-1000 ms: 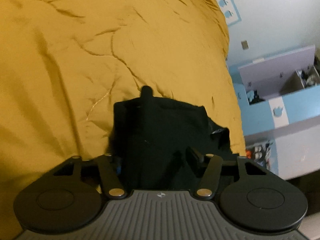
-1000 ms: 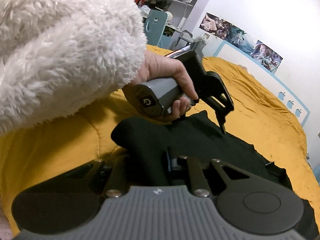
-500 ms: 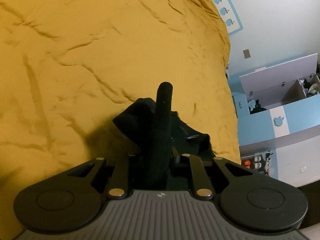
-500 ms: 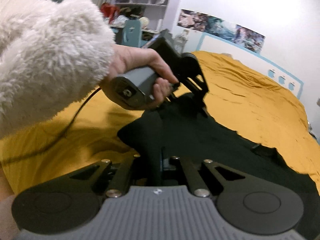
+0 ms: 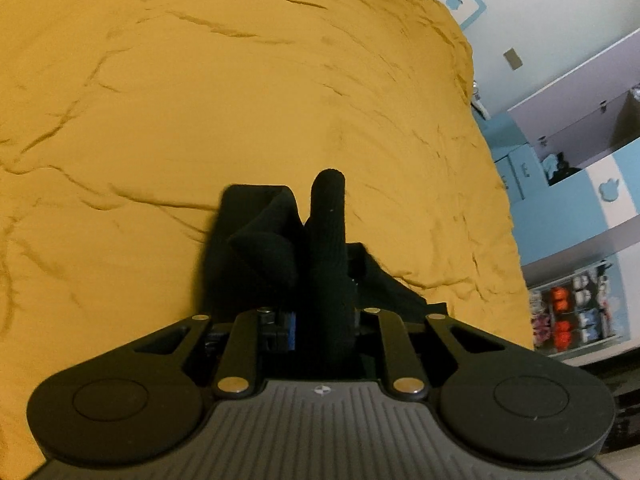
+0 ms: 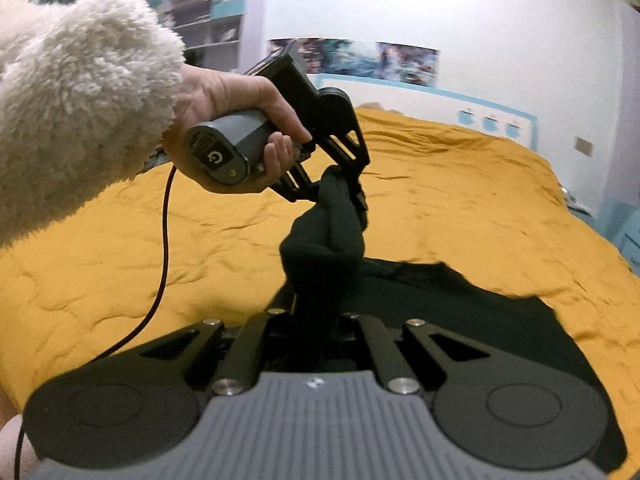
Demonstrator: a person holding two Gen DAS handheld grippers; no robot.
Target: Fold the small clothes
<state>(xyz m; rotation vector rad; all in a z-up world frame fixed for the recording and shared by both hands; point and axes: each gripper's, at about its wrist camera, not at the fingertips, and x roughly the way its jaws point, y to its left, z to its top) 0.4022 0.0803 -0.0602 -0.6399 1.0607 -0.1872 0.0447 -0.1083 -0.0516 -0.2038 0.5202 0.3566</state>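
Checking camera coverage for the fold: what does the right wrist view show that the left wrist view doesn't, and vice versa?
Right wrist only: the hand and fluffy sleeve holding the left tool, which is clamped on a bunched end of the black garment; its cable; posters on the wall.

Left wrist only: the blue and white shelves beside the bed, and a rack of small items below.

Both: the garment lifted off the yellow bedspread, and the apple decals.

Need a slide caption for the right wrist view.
Both grippers, left and right, lift a black garment off the yellow bedspread.
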